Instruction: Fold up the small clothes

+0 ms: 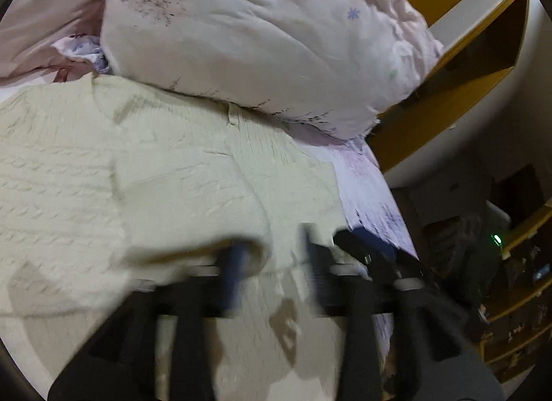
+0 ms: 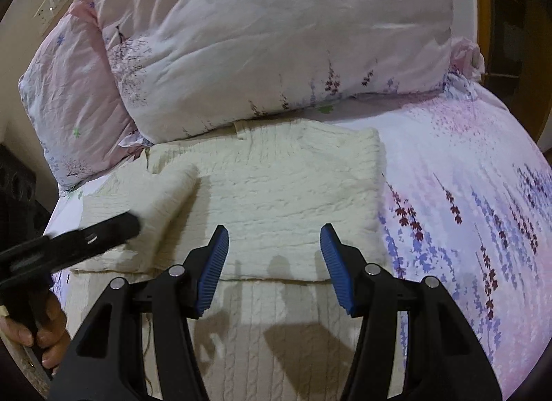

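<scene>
Across the left wrist view, a cream cable-knit sweater (image 1: 155, 177) covers the near and left part of the bed, with one folded layer lying over another. Beyond it, at the far side, a pale floral duvet (image 1: 248, 32) is bunched up, its edge touching the sweater's far hem. The left gripper (image 1: 272, 256) is blurred low in the frame; its 2 blue-padded fingers (image 1: 234, 273) stand apart, and a fold of knit appears to drape over the left one, though the blur hides whether anything is pinched. Wooden shelving (image 1: 448, 66) stands at the far right past the bed edge.

From the right wrist view, the sweater (image 2: 283, 190) lies on a lavender-print bedsheet (image 2: 459, 177), partly folded into a rough rectangle, with a sleeve (image 2: 162, 201) laid diagonally on its left part. The right gripper (image 2: 274, 270) hovers just above the near folded edge, its jaws spread wide and holding nothing. At the left, the left gripper (image 2: 103, 232) reaches in over the sleeve, gripped by a hand (image 2: 38, 325) at the near left corner. The duvet (image 2: 276, 42) sits at the far side, with a pillow (image 2: 76, 90) to its left.
</scene>
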`<state>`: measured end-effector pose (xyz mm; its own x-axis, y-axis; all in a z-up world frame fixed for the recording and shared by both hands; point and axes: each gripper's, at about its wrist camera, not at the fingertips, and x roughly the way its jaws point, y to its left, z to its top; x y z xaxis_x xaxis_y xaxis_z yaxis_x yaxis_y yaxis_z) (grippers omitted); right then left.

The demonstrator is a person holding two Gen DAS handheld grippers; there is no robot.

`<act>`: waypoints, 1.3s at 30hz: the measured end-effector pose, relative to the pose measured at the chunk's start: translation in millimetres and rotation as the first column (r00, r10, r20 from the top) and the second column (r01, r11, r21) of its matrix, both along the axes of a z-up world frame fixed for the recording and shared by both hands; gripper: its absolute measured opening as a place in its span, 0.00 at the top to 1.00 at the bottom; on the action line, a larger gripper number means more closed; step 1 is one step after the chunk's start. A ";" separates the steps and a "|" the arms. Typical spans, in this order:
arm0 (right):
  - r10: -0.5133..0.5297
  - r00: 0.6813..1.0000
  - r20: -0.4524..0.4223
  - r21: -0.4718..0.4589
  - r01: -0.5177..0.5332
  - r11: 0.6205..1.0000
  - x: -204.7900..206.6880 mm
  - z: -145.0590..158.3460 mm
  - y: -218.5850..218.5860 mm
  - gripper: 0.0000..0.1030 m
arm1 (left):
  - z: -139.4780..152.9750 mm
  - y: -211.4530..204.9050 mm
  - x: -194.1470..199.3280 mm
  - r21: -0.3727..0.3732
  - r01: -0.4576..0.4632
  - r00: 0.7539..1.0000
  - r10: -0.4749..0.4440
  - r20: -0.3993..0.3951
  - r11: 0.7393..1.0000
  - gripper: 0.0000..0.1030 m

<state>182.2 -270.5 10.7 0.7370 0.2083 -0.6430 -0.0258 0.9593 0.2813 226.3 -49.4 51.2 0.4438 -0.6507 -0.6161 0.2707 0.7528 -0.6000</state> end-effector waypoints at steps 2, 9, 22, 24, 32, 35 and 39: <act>0.025 1.000 0.015 -0.008 -0.025 1.000 -0.9 5.6 7.3 0.46 | 8.6 23.4 -11.1 -0.017 -0.028 0.999 0.028 0.026 0.999 0.33; 0.229 0.970 0.083 -0.111 -0.219 0.969 -0.2 21.0 70.6 0.47 | -9.6 135.6 -25.5 0.007 -0.265 0.964 0.265 -0.032 0.964 0.39; 0.445 0.896 -0.005 -0.499 -0.388 0.775 12.0 -17.4 182.9 0.60 | -44.3 165.8 -30.3 0.083 -0.306 0.945 0.314 -0.094 0.948 0.45; 0.430 0.903 -0.007 -0.455 -0.385 0.803 15.9 -15.8 176.7 0.81 | -43.5 164.3 -30.7 0.086 -0.304 0.946 0.311 -0.087 0.949 0.45; 0.244 0.961 0.126 -0.110 -0.231 0.967 9.2 20.0 97.9 0.95 | -43.5 165.3 -30.4 0.072 -0.301 0.948 0.306 -0.086 0.951 0.44; 0.073 0.988 0.135 0.047 -0.080 0.996 1.3 20.0 46.5 0.95 | -43.5 165.4 -31.9 0.072 -0.299 0.949 0.304 -0.083 0.952 0.44; -0.042 0.999 -0.010 0.235 0.043 0.971 3.4 -13.2 -5.3 0.92 | -42.7 164.4 -33.9 0.069 -0.290 0.952 0.295 -0.079 0.954 0.40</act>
